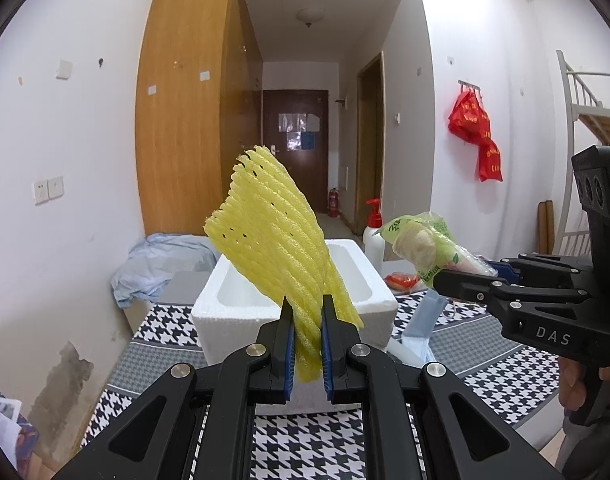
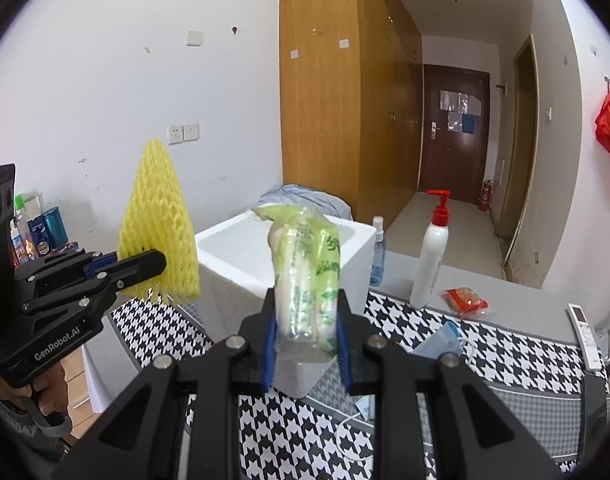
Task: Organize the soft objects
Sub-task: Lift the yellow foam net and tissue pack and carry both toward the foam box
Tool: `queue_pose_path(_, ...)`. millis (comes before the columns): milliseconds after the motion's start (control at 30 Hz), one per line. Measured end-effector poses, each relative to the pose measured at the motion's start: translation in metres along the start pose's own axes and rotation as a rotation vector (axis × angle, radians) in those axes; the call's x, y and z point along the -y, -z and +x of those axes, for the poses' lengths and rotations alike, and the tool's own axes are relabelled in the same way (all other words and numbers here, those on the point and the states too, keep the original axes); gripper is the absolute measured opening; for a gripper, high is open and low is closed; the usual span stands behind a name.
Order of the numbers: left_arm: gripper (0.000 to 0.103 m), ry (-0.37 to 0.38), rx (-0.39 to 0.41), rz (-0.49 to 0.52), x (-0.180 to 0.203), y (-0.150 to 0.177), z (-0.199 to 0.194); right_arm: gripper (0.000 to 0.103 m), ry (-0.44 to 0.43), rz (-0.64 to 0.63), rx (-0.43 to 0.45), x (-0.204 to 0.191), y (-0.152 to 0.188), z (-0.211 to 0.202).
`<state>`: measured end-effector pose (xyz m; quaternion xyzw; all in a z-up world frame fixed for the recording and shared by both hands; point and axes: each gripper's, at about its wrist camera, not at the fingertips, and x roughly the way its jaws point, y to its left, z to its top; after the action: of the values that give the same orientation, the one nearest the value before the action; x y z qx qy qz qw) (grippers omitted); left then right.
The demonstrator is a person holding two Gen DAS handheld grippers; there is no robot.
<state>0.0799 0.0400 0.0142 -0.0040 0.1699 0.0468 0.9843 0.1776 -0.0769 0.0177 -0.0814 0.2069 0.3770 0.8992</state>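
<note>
1. Houndstooth cloth in black and white covers the surface (image 2: 505,344), set in a white-walled room with a tall wooden wardrobe (image 1: 193,120) and a dark door (image 2: 455,132) down a corridor.
2. Clamped in the left tool (image 1: 307,344), its jaws almost together, is a yellow foam net sleeve (image 1: 273,232); its lower end is pinched between the blue pads and the rest fans up and to the left above the fingertips.
3. Clamped in the right tool (image 2: 305,344), jaws partly apart, is a clear green-printed packet (image 2: 305,276) of pale contents, standing upright between the pads and rising above them.
4. Just beyond and below both tools sits an open white foam box (image 1: 369,280) on the surface; each held thing hangs in front of it, clear of its rim.
5. Seen from the right wrist, the left tool is off to the left at about the same height, a hand (image 2: 45,396) on its grip.
6. To the right of the right tool stand a white pump bottle (image 2: 431,264) with a red top and a small blue spray bottle (image 2: 378,252); nearby lie a red packet (image 2: 465,300), a blue face mask (image 2: 441,340) and a white remote (image 2: 583,336).
</note>
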Motion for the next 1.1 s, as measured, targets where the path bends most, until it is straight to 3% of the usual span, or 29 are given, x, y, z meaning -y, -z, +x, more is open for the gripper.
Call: queue_pose_path(1100,0.012,0.027,-0.018,-0.019,-0.02,-0.031,0.05,0.029,0.017,-0.013,-0.011,0.007,-0.035,0.036)
